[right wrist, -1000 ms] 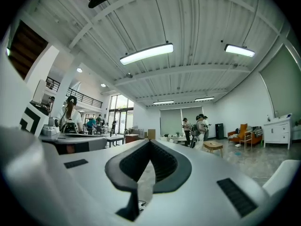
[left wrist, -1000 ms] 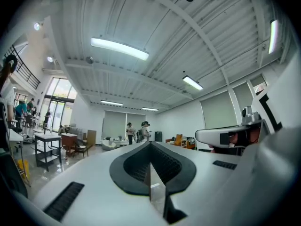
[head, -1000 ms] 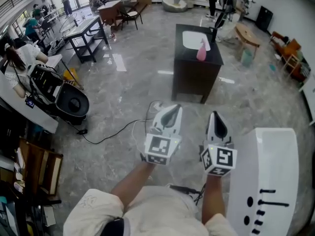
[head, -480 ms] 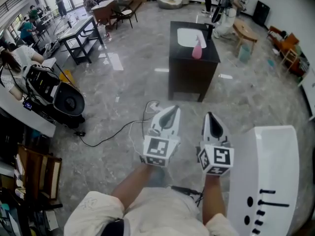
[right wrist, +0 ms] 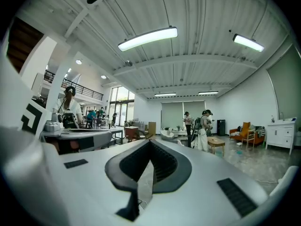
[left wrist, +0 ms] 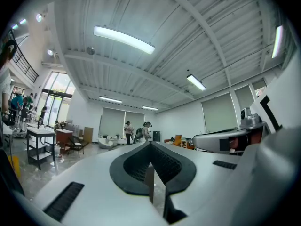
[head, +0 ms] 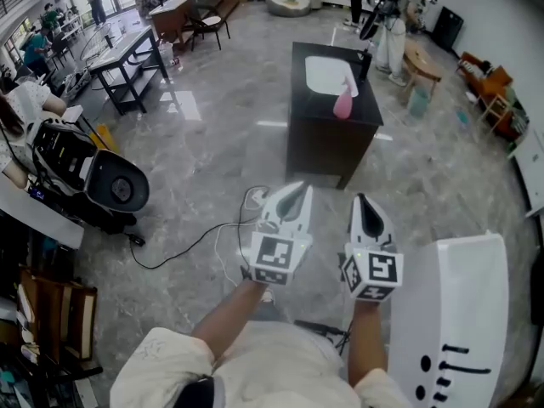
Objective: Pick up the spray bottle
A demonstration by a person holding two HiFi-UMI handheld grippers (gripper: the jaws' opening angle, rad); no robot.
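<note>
Head view: pink plastic spray bottle [head: 343, 102] stands on the black cabinet [head: 327, 147], at the white sink basin's [head: 321, 73] edge, well ahead of us. Our left gripper [head: 291, 195] and right gripper [head: 368, 204] have jaws pressed together, empty. We should close in, spread one gripper, and grip the bottle body squarely.

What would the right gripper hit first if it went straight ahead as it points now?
Beyond the right gripper the way looks free, then probably the black cabinet front, below the pink spray bottle; depth unclear.
</note>
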